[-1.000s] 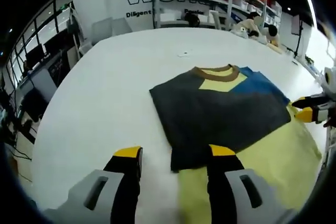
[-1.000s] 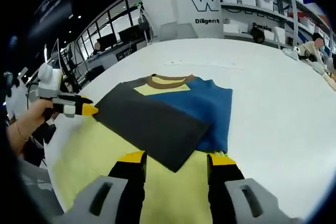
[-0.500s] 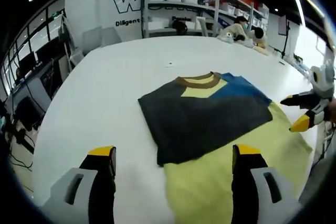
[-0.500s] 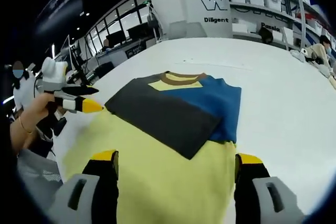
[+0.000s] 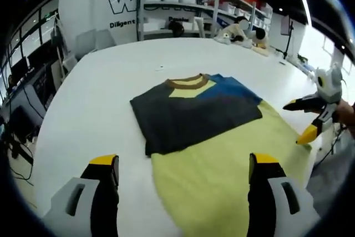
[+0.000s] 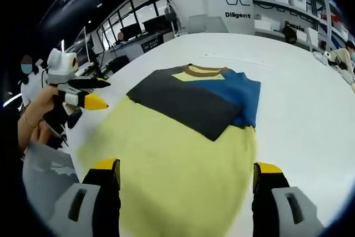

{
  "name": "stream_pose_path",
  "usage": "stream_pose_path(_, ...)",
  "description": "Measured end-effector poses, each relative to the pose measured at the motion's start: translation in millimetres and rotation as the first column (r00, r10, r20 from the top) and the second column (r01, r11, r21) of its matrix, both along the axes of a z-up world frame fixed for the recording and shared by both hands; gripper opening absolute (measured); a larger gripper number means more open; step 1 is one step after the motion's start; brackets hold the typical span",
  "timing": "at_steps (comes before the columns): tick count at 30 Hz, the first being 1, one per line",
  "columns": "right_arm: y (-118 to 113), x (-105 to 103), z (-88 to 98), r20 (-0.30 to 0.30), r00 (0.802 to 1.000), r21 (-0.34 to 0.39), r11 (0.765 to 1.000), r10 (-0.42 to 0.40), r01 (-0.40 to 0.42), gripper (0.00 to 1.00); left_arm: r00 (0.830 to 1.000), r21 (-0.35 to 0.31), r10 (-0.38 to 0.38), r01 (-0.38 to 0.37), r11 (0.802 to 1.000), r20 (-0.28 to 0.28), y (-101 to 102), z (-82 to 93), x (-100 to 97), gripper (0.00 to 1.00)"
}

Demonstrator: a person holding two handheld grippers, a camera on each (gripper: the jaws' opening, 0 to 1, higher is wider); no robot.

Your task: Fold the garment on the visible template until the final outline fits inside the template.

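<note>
White tabletop (image 5: 105, 92) spreads beneath the left gripper (image 5: 183, 166) and right gripper (image 6: 186, 170), both with yellow-tipped jaws spread wide, holding nothing. Beyond them lies the soft shirt (image 5: 194, 106), folded into a rough rectangle of charcoal, blue and brown-collared panels, resting on the pale yellow template (image 5: 227, 165).

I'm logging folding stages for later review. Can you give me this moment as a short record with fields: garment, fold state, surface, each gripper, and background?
garment: colour-block shirt with dark grey, blue and pale yellow panels and a brown collar
fold state: dark grey panel lies folded across the upper part; yellow lower part spread flat
surface: white table
left gripper: jaws wide apart, above the yellow hem, holding nothing
right gripper: jaws wide apart, holding nothing
background: shelving with bins, people seated at the far end
</note>
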State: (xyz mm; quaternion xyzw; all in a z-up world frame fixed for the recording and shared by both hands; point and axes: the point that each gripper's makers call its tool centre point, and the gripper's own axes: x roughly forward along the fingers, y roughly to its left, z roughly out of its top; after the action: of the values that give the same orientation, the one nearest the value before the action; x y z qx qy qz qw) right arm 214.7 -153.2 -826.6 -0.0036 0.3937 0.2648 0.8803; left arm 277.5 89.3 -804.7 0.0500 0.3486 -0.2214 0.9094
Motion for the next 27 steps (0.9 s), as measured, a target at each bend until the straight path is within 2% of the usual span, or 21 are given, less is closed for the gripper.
stream_pose_path(5,-2.1,-16.8,6.4,0.008,0.999,-0.013,0.999,0.032,-0.032,0.99,0.999,0.036,-0.042,0.042,0.998,-0.003,3.7,4.0,-18.3,0.99)
stream_pose_path(10,-4.4,-28.2,8.1,0.002,0.999,-0.020,0.999,0.045,-0.045,0.99,0.999,0.057,-0.050,0.051,0.997,-0.020,9.8,1.8,-35.1,0.98)
stream_pose_path(13,-8.9,-41.7,3.8,-0.021,0.998,-0.026,0.998,0.051,-0.052,0.98,0.997,0.060,-0.052,0.055,0.997,-0.048,13.6,-4.4,-52.6,0.97)
stream_pose_path(19,-18.3,-61.1,-3.6,-0.050,0.998,-0.033,0.999,0.036,-0.038,0.97,0.994,0.064,-0.063,0.069,0.996,-0.086,15.8,-14.0,-79.4,0.95)
stream_pose_path(27,-28.0,-78.1,-8.3,-0.072,0.997,-0.027,1.000,0.002,-0.004,0.94,0.992,0.074,-0.062,0.071,0.995,-0.114,22.2,-20.7,-97.8,0.93)
